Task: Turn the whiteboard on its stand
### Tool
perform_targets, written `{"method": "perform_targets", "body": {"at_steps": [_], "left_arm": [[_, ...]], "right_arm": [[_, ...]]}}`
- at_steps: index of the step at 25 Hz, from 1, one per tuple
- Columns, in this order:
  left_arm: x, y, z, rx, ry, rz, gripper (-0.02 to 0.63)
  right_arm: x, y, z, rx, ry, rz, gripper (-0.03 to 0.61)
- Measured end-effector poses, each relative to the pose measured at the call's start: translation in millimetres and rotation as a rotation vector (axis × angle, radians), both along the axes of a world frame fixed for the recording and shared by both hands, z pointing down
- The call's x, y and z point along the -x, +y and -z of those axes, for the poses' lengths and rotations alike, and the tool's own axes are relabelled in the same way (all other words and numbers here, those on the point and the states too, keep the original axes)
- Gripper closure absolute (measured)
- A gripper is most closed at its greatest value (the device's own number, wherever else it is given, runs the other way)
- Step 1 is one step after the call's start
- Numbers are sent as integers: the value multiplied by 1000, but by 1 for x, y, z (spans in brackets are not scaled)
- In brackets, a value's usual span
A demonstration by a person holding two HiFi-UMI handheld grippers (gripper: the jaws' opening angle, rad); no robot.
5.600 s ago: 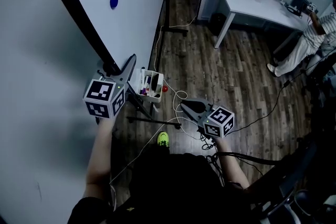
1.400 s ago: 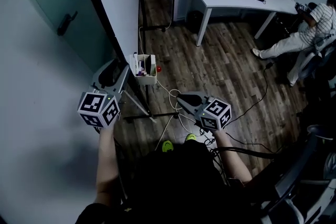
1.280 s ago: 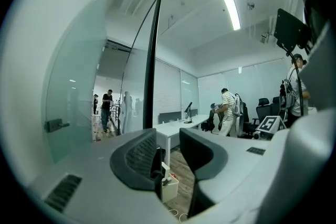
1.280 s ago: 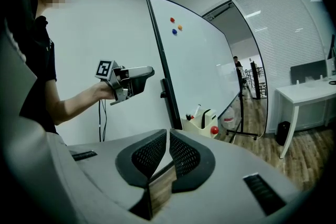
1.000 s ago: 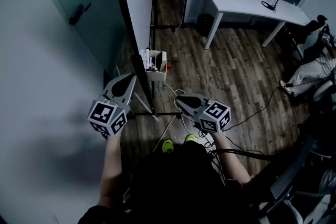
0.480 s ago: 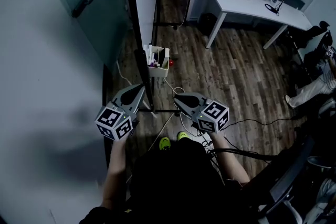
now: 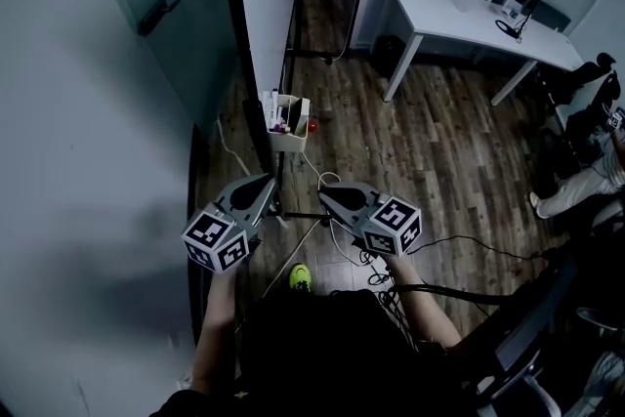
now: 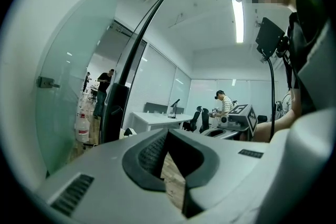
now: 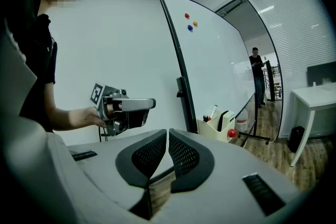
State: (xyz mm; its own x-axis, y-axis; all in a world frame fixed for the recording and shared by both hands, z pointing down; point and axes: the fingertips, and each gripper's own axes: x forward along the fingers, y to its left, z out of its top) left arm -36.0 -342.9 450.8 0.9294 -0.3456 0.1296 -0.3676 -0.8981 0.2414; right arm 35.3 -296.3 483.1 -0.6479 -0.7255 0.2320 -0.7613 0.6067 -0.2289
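Black-framed and seen almost edge-on in the head view, the whiteboard stands ahead of us, between the glass wall and the open wooden floor. We hold the left gripper and the right gripper low, on either side of the stand's foot, and neither touches the board. Loose cables lie by that foot. We judge that the stand could catch on them as the board comes round, jerking it or tripping us. The white tray of markers, with a red ball beside it, sits at the board's lower end, and a jolt could spill it.

In the left gripper view our jaws are drawn together on nothing, with floor showing below the tips. The board's dark edge rises just left of them, with the glass wall beyond. Closed like this we can only push, so a pad could slide off the thin frame. A corner swinging that way may also strike the glass.

In the right gripper view the jaws are likewise nearly closed, with a sliver between the pads, and empty. The white face with its magnets fills the middle, and a person stands past its far end. A fast swing might reach them, though we cannot tell how near they are.
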Motion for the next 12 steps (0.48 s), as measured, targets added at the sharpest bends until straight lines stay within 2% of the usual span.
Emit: {"method": "perform_targets", "body": {"at_steps": [6, 12], "left_arm": [[-13, 21, -6, 14, 1, 89, 600], [-36, 56, -9, 35, -14, 95, 600]], "right_arm": [[-22, 25, 2, 10, -11, 30, 552], [-45, 49, 3, 7, -29, 60, 552]]}}
